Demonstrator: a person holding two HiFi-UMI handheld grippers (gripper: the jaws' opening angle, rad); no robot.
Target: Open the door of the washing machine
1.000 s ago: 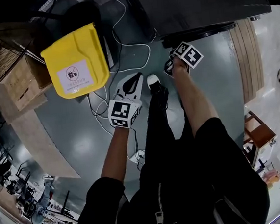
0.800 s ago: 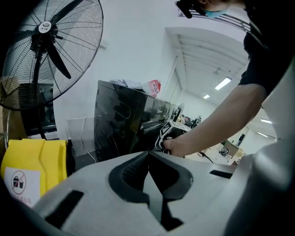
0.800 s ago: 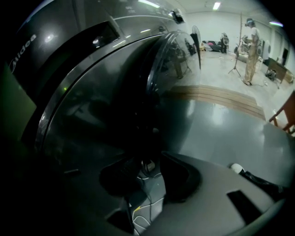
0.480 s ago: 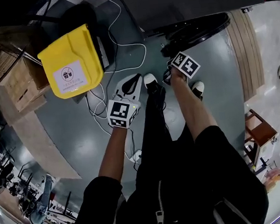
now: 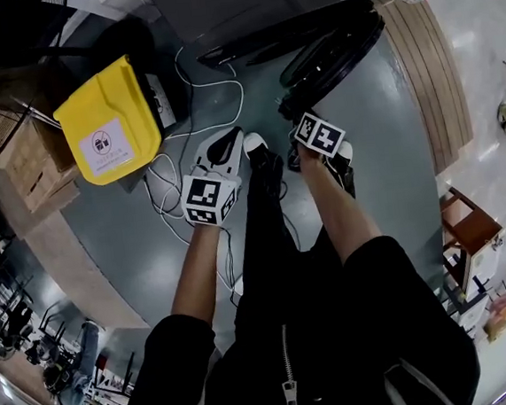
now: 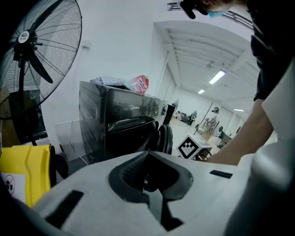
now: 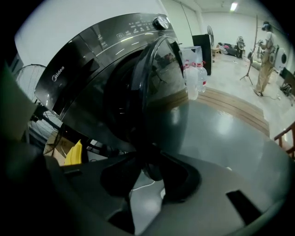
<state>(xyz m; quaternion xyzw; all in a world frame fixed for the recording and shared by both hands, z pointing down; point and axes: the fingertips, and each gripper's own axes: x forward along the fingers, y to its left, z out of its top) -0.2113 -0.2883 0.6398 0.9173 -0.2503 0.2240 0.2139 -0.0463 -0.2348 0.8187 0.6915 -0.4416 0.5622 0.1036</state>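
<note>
The washing machine [image 7: 87,60] fills the right gripper view, a dark front-loader standing on the grey floor [image 5: 389,131]. Its round door [image 7: 163,83] is already off the front and swung partway out, so the black drum opening [image 7: 117,103] shows behind it. I judge the step in hand to be the swing itself: the latch is free and the door is about halfway round.

Beside the machine, on the person's left, sits a yellow bin [image 5: 103,122] with white cables trailing on the floor near it. It has no part in this task.

The right claw [image 7: 152,169] is at the lower edge of the door. The dark rim runs down between its two jaws, which stand about half closed and appear to clamp it, though the view there is too dark to be sure where the pads meet it. In the head view this claw sits just below the door's free edge, pointing steeply down.

The left claw [image 6: 148,177] has its jaws drawn together on nothing. It is held well apart from the door, aimed at the machine's side with the door beyond.

The next move probably calls for carrying the rim further along its arc about the hinge, with the wrist turning to follow the curve so the rim does not slip out. The jaws should part only once the door stands wide.
</note>
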